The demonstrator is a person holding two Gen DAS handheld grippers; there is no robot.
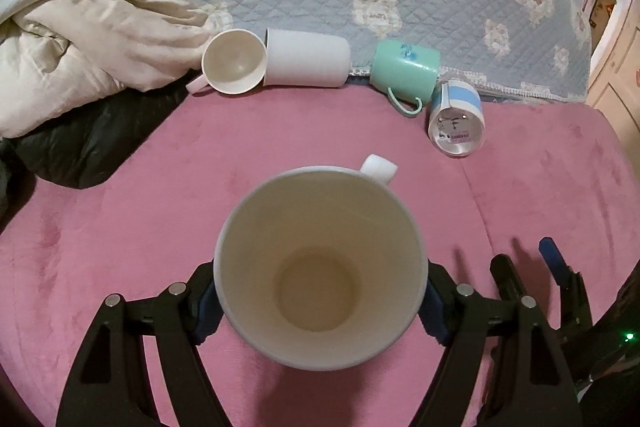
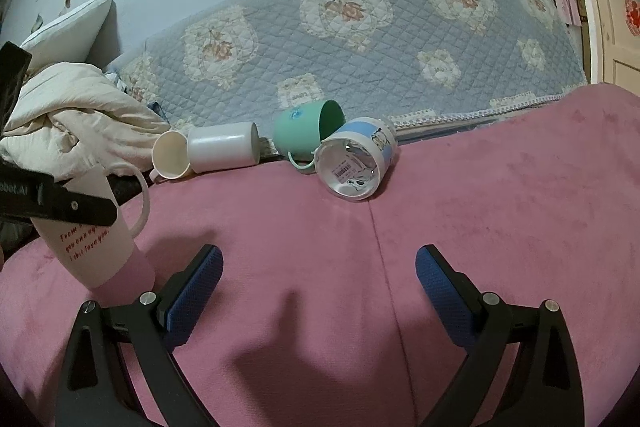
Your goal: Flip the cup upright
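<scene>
Left gripper [image 1: 320, 301] clamping white mug [image 1: 320, 267], nearly upright on pink bed [image 2: 480, 227]; release pending. Right gripper [image 2: 320, 279] hovering wide open, empty.

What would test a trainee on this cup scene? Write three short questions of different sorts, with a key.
1. True or false: the left gripper is shut on the tall white mug, whose mouth faces up.
2. Multiple choice: the right gripper is (a) shut on the green mug, (b) open with nothing between its fingers, (c) shut on the blanket.
3. Fill in: at the far edge of the pink blanket, the green mug and the blue-banded cup both lie on their ____.

Key: 1 true; 2 b; 3 sides.
</scene>
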